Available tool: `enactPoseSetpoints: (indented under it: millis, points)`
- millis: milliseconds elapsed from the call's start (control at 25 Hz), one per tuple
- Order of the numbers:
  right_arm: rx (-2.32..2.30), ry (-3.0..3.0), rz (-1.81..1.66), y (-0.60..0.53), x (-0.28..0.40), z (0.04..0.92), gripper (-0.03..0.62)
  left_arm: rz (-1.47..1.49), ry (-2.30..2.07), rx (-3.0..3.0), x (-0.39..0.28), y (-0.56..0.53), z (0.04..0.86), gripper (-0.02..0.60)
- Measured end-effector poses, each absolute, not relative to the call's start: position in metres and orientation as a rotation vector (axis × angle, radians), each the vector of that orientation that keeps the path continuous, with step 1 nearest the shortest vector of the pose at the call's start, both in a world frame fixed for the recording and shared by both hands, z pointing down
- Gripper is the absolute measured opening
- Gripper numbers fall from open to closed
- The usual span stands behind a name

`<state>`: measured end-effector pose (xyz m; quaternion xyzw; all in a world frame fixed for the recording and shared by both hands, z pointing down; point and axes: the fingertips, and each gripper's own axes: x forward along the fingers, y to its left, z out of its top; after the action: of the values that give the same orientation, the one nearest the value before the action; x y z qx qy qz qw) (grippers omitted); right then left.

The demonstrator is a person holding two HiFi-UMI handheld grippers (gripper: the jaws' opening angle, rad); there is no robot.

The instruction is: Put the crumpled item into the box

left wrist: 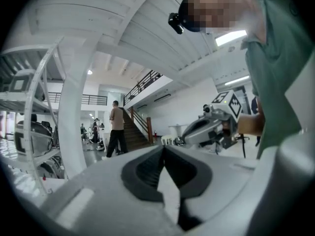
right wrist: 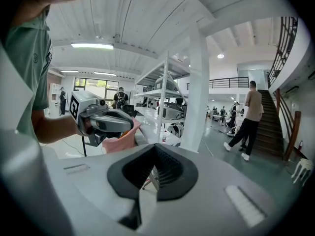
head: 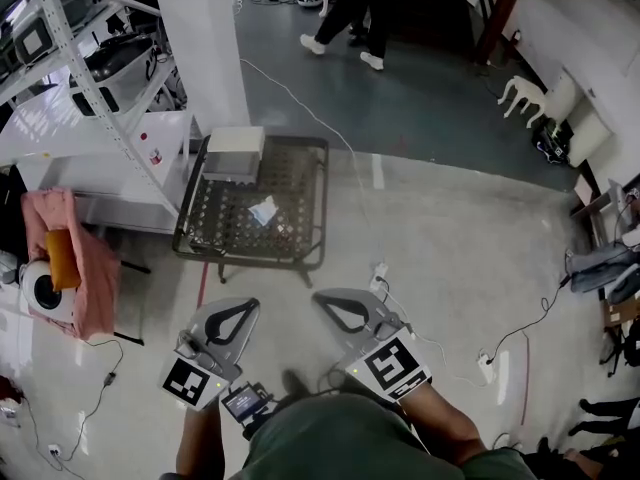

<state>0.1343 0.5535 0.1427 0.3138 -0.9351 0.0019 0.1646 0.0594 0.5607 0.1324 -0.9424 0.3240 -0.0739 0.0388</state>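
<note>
The crumpled item (head: 263,211), a small white and pale blue wad, lies on a low dark mesh table (head: 300,168) some way ahead of me. A white box (head: 235,152) stands on the table's far left corner. My left gripper (head: 244,305) and right gripper (head: 324,297) hover side by side over the floor, short of the table. Both are shut with nothing between the jaws. The left gripper view shows its shut jaws (left wrist: 164,150) with the right gripper (left wrist: 209,128) beside them. In the right gripper view, the shut jaws (right wrist: 156,150) sit near the left gripper (right wrist: 106,121).
A white pillar (head: 205,38) and metal shelving (head: 90,58) stand behind and left of the table. A pink cloth (head: 75,258) hangs at the left. Cables and a power strip (head: 487,366) lie on the floor at right. A person (head: 350,13) walks far off.
</note>
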Motion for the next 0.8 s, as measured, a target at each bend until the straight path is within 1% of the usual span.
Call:
enactPoseSetpoints:
  millis: [400,800]
  points:
    - [0.966,-2.702,0.057,0.545,0.106,0.139,0.006,-0.196,0.973,-2.923,0.031,0.556,0.14,0.003]
    - [0.941,-2.728,0.094,0.517,0.134,0.148,0.006,-0.23,0.99,-2.901,0.064,0.536,0.146,0.003]
